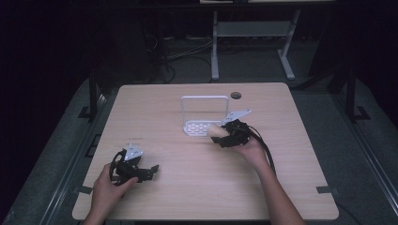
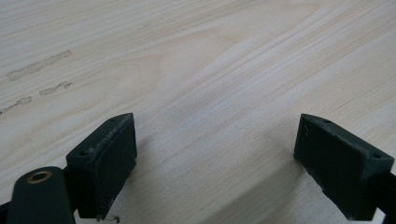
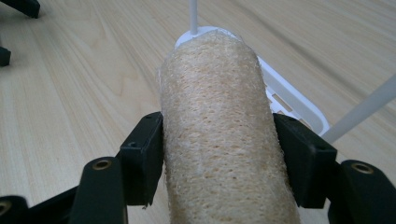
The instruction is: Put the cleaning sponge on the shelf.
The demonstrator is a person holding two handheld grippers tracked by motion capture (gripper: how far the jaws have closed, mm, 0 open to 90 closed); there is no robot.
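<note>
Clearly light, springy and rough enough not to slip, the loofah (image 3: 219, 130) at centre frame sits clamped mid-length in the right gripper (image 3: 219, 158) over the white rack (image 1: 205, 127), while the left gripper (image 2: 215, 158) gapes empty at lower left.

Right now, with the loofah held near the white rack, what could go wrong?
1. The right gripper holds the loofah only at its sides, and it is soft, so it could bend or slip when pushed.
2. The loofah's tip is close to the thin upright frame of the white rack; a push there could tip or slide the light rack.
3. The left gripper is open over the table and does not steady the rack.
</note>
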